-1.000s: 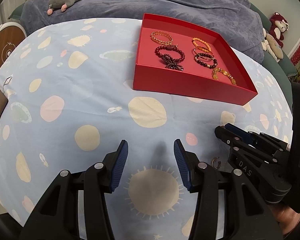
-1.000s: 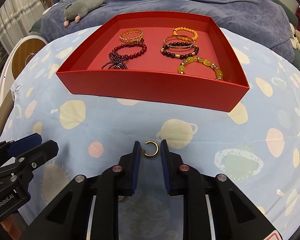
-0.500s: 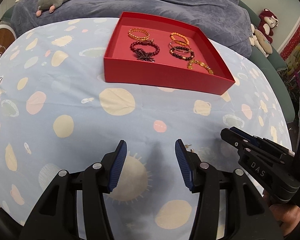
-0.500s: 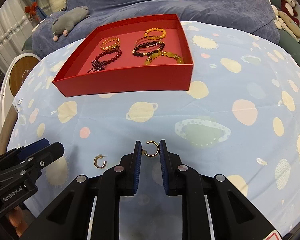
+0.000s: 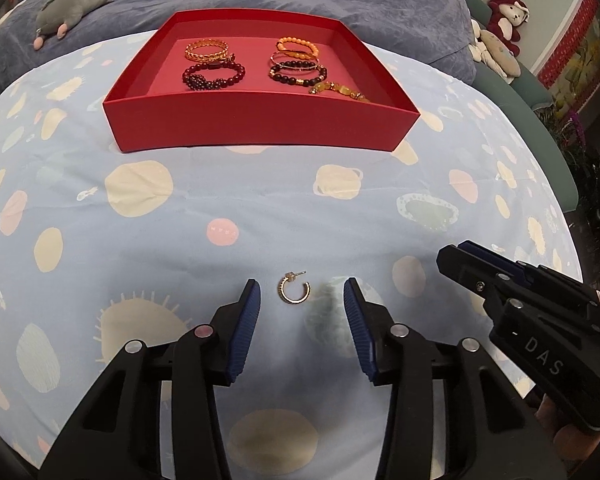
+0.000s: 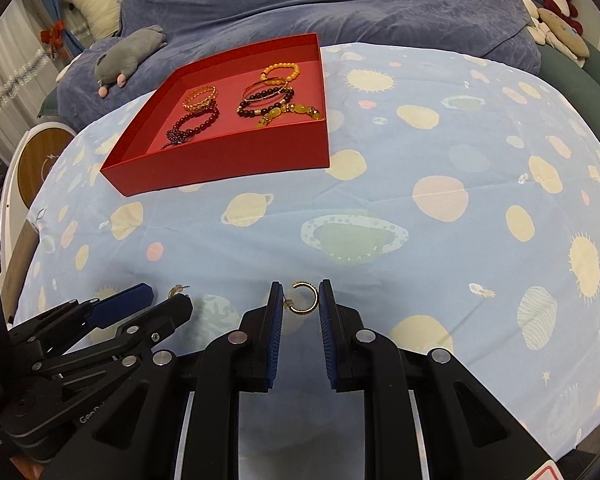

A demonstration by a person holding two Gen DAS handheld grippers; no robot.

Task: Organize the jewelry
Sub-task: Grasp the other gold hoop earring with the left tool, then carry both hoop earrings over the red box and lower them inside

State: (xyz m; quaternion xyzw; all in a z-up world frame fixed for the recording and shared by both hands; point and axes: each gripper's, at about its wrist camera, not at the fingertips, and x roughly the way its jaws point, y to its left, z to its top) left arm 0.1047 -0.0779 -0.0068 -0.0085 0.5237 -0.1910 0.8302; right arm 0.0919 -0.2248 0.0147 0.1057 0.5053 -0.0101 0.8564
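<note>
In the left wrist view a small gold hoop earring (image 5: 294, 302) lies on the planet-print cloth between the fingertips of my left gripper (image 5: 300, 296). Its jaws are closing, and the blue pads stand clear of the earring on both sides. My right gripper (image 6: 300, 300) is shut on a second gold hoop earring (image 6: 314, 298), held off the cloth at its fingertips. The red box (image 5: 260, 128) sits farther back, with several bead and gold bracelets inside. In the right wrist view my left gripper (image 6: 166, 298) half hides the lying earring (image 6: 177, 290).
The right gripper (image 5: 452, 254) hangs close to the right of the left one. A grey plush toy (image 6: 128, 60) lies on the blue blanket behind the box. More plush toys (image 5: 500, 36) sit at the far right. Bare cloth stretches right of the box (image 6: 460, 140).
My left gripper slid across the cloth until the lying earring came between its fingers, and its jaws narrowed. The right gripper carried its earring up and to the right, away from the box.
</note>
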